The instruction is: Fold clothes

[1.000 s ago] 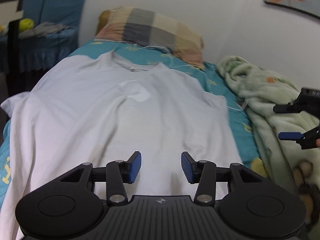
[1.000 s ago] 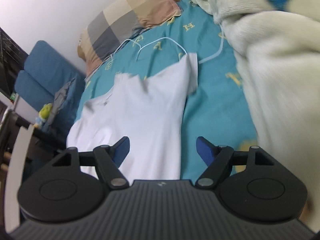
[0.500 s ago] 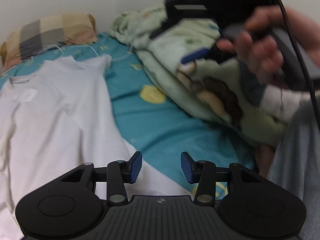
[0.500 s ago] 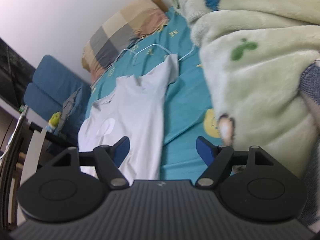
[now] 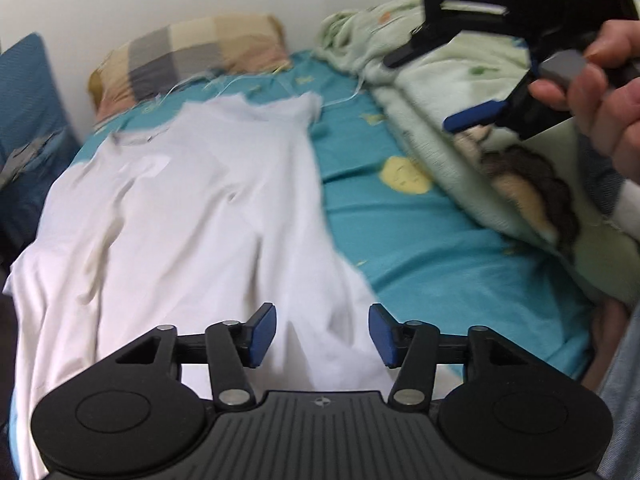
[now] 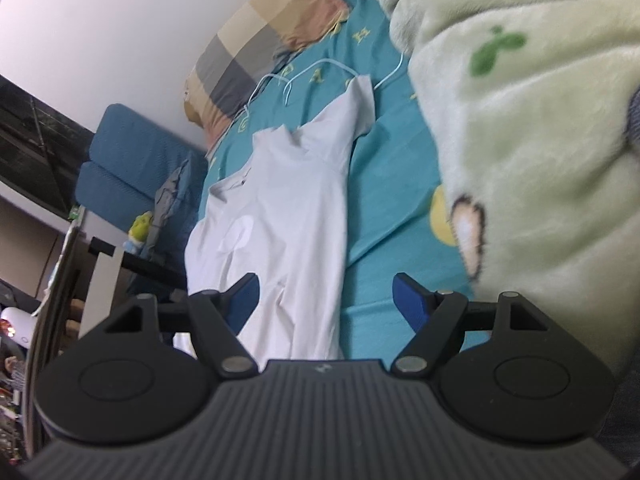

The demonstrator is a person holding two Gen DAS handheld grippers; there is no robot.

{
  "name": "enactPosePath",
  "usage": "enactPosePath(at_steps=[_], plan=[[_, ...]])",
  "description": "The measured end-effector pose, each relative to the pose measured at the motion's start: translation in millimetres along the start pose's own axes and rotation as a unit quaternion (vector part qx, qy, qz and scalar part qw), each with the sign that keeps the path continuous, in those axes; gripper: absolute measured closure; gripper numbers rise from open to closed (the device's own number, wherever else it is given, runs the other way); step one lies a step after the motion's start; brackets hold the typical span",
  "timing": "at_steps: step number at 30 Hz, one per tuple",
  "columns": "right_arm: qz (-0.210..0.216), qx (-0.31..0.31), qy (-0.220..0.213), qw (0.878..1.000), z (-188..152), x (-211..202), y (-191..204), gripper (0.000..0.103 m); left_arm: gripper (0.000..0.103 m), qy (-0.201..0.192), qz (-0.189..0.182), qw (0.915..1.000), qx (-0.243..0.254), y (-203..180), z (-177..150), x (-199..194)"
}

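- The white cotton T-shirt (image 5: 192,208) lies flat on the bed just below the left hand-held gripper (image 5: 322,334), whose empty jaws are opening.
- The right hand-held gripper (image 6: 326,300), tilted downward, gapes wide and empty above the shirt's edge.

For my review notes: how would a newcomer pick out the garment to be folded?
Start at the bed with the teal sheet. Below the checked pillow a white T-shirt lies spread flat, collar toward the pillow. It is the only plain white cloth; the blanket beside it is pale green, fluffy and heaped.
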State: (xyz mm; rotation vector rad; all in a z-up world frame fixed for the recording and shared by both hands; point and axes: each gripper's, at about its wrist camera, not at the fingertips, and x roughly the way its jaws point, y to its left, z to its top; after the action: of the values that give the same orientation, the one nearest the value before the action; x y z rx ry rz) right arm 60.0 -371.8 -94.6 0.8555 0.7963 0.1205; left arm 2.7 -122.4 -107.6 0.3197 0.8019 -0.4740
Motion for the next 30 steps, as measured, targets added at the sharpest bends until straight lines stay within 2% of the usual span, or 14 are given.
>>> enactPosePath(at_steps=[3,6,8,9,10,12,18,21,25,27,29,30], plan=[[0.012,0.010,0.005,1.000,1,3,0,0.027,0.051,0.028,-0.002,0.9996,0.000,0,-1,8],[0.016,0.014,0.004,1.000,2,5,0,0.027,0.059,0.059,-0.010,0.9982,0.007,-1,-5,15],[0.014,0.016,0.004,1.000,2,5,-1,0.027,0.090,0.074,-0.016,0.9971,0.008,-2,-9,17],[0.012,0.018,0.005,1.000,2,6,-2,0.027,0.098,0.075,-0.016,0.9970,0.012,-2,-9,16],[0.011,0.020,0.006,1.000,2,6,-3,0.027,0.100,0.071,-0.017,0.9972,0.015,-3,-8,13],[0.009,0.021,0.004,1.000,2,5,-4,0.027,0.100,0.058,-0.030,0.9976,0.022,-6,-3,1],[-0.006,0.019,-0.021,1.000,7,-3,-7,0.027,0.100,0.038,-0.101,0.9941,0.011,-18,18,-28],[-0.004,0.026,-0.022,0.999,9,-4,-10,0.027,0.100,0.050,-0.110,0.9924,0.020,-31,13,-15],[0.002,0.027,-0.013,1.000,8,1,-12,0.027,0.098,0.076,-0.135,0.9879,-0.002,-33,0,11],[0.016,0.025,-0.011,1.000,9,4,-11,0.027,0.092,0.079,-0.148,0.9856,-0.017,-28,-2,16],[0.035,0.027,-0.013,0.999,18,11,-7,0.027,0.072,0.069,-0.158,0.9845,-0.034,-19,2,12],[0.045,0.029,-0.014,0.998,22,14,-5,0.027,0.067,0.056,-0.158,0.9853,-0.036,-15,6,7]])
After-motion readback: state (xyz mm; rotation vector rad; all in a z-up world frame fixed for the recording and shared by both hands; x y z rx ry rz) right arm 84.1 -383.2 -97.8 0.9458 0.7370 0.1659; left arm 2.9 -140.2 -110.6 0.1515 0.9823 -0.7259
